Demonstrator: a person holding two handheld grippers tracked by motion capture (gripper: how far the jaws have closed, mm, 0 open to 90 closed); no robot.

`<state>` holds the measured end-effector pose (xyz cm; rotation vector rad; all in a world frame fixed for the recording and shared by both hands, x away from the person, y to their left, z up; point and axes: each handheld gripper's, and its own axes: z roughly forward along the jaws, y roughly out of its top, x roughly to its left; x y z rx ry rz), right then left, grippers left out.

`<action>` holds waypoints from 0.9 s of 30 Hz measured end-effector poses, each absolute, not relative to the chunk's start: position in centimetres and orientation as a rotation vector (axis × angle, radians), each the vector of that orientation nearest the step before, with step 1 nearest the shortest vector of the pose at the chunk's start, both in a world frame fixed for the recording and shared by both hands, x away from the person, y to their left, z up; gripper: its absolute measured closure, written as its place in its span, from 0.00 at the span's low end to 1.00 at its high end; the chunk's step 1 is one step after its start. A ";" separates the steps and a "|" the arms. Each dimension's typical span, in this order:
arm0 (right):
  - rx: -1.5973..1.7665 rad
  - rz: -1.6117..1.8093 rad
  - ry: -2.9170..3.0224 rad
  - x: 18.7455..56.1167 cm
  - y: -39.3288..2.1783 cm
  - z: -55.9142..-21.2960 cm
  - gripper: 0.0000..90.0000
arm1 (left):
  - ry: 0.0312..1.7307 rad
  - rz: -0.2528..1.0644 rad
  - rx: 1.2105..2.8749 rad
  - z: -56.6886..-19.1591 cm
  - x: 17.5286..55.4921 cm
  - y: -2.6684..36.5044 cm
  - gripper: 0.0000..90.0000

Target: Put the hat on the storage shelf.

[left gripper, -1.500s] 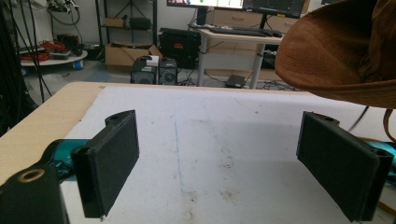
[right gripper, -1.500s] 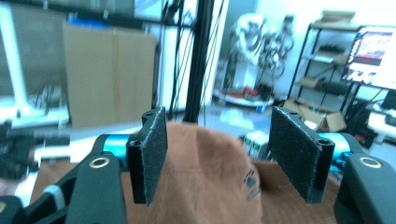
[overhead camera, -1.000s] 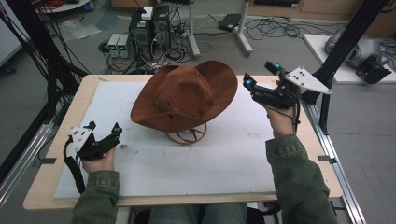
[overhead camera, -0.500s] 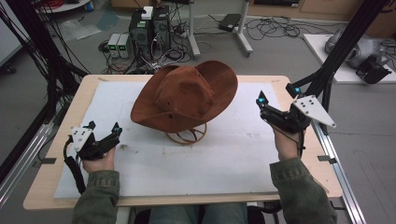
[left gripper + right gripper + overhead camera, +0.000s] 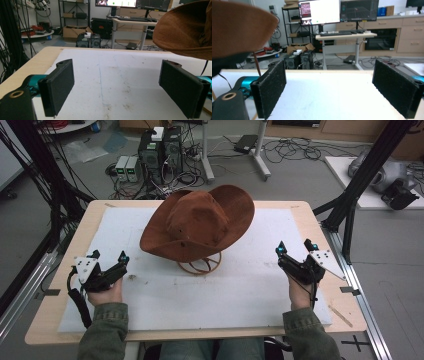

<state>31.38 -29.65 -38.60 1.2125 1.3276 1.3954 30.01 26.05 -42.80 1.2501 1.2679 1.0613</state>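
A brown wide-brimmed hat [image 5: 200, 222] rests tilted on a round wooden wire stand [image 5: 199, 265] in the middle of the white mat [image 5: 240, 290]. My left gripper [image 5: 108, 255] lies low at the mat's left side, jaws wide apart with nothing between them; in the left gripper view [image 5: 117, 85] the hat's brim [image 5: 185, 30] hangs at the upper right. My right gripper [image 5: 295, 246] sits low at the mat's right side, open and empty; the right gripper view [image 5: 329, 85] has the hat brim [image 5: 239, 30] blurred at the upper left.
The wooden table [image 5: 320, 227] carries the white mat. Black frame posts [image 5: 367, 170] stand at the right and a cable bundle [image 5: 45, 185] at the left. Computer boxes [image 5: 160, 150], cables and desk legs are on the floor beyond the far edge.
My right gripper has come down from beside the hat's brim to just above the mat at the right, toward the near edge. The left gripper and the hat have stayed put.
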 end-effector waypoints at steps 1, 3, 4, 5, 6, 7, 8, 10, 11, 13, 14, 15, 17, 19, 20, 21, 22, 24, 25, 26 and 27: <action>1.211 1.379 1.337 31.5 -29.8 -39.3 0.13 | 1.270 1.062 1.249 -42.8 30.0 26.0 0.15; 1.214 1.367 1.350 31.6 -29.8 -39.5 0.13 | 1.269 1.064 1.249 -42.8 30.0 26.0 0.15; 1.210 1.354 1.348 31.6 -29.9 -39.6 0.13 | 1.270 1.066 1.248 -42.8 30.0 26.1 0.15; 1.203 1.346 1.333 31.6 -30.0 -39.6 0.13 | 1.271 1.065 1.244 -42.8 30.0 26.0 0.15; 1.196 1.341 1.325 31.5 -30.1 -39.6 0.13 | 1.272 1.065 1.244 -42.8 29.9 26.1 0.15; 1.193 1.331 1.314 31.5 -30.2 -39.7 0.13 | 1.272 1.065 1.245 -42.8 29.9 26.1 0.15; 1.192 1.330 1.315 31.5 -30.3 -39.8 0.13 | 1.271 1.065 1.244 -42.8 29.9 26.1 0.15; 1.203 1.327 1.316 31.4 -30.3 -39.9 0.13 | 1.272 1.065 1.247 -42.8 29.9 26.1 0.15; 1.202 1.325 1.317 31.5 -30.4 -40.0 0.13 | 1.271 1.064 1.246 -42.8 29.9 26.1 0.15; 1.210 1.325 1.318 31.5 -30.5 -40.2 0.13 | 1.271 1.065 1.247 -42.8 29.9 26.1 0.15; 1.211 1.323 1.318 31.5 -30.5 -40.2 0.13 | 1.271 1.065 1.247 -42.8 29.9 26.1 0.15; 1.215 1.327 1.319 31.6 -30.5 -40.2 0.13 | 1.272 1.064 1.248 -42.8 29.9 26.1 0.15; 1.211 1.322 1.318 31.7 -30.6 -40.3 0.13 | 1.274 1.064 1.248 -42.8 29.9 26.1 0.15; 1.215 1.323 1.320 31.7 -30.6 -40.4 0.13 | 1.273 1.064 1.247 -42.8 29.9 26.1 0.15; 1.212 1.320 1.319 31.7 -30.6 -40.4 0.13 | 1.273 1.064 1.248 -42.8 29.9 26.1 0.15; 1.215 1.321 1.317 31.7 -30.7 -40.5 0.13 | 1.273 1.064 1.248 -42.8 29.9 26.1 0.15; 1.214 1.317 1.320 31.7 -30.7 -40.6 0.13 | 1.273 1.065 1.249 -42.8 29.9 26.1 0.15; 1.215 1.319 1.314 31.8 -30.7 -40.8 0.13 | 1.272 1.064 1.250 -42.9 29.9 26.1 0.15; 1.215 1.319 1.314 31.8 -30.7 -40.8 0.13 | 1.274 1.062 1.249 -42.9 29.9 26.1 0.15; 1.206 1.317 1.313 31.8 -30.8 -40.9 0.13 | 1.272 1.060 1.249 -42.9 29.9 26.1 0.15; 1.207 1.313 1.312 31.8 -30.8 -41.0 0.13 | 1.273 1.063 1.250 -42.9 29.9 26.1 0.15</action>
